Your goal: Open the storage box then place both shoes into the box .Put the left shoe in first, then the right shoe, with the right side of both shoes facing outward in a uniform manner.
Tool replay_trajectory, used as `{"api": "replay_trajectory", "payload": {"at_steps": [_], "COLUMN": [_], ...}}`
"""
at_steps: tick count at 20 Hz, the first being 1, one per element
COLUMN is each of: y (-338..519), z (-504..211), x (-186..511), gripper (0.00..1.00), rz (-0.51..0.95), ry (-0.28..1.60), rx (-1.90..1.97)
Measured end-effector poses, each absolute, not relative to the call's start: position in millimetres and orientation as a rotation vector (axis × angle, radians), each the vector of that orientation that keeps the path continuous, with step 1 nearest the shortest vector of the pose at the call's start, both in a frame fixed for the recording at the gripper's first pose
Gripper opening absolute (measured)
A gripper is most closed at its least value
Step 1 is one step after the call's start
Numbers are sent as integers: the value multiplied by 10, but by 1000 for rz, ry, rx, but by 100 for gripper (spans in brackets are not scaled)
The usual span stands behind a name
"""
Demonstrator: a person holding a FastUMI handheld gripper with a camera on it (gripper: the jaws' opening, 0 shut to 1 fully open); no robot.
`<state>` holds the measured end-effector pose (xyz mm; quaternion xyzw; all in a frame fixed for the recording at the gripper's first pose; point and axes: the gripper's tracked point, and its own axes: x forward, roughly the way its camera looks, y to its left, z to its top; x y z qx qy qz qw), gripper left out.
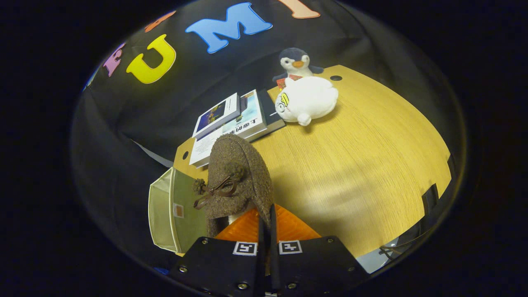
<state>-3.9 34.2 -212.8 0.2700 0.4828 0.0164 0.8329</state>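
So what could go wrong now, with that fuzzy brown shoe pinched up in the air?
1. The gripper pinches only a thin edge of the brown fuzzy shoe, so it may slip out and fall.
2. The shoe hangs between the olive storage box and the stack of books; a swing could bump either.

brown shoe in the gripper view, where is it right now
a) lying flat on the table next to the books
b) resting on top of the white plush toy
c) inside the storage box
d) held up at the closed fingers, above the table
d: the brown shoe hangs at the gripper, whose fingers are closed on its rim, lifted over the wooden table, with the storage box beside it and the books beyond.
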Motion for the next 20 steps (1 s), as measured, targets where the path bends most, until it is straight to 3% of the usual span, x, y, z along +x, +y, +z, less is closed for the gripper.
{"api": "replay_trajectory", "payload": {"at_steps": [20], "y": [2384], "z": [-1514], "x": [261], "gripper": [5], "rz": [223], "ry": [982], "rx": [629]}}
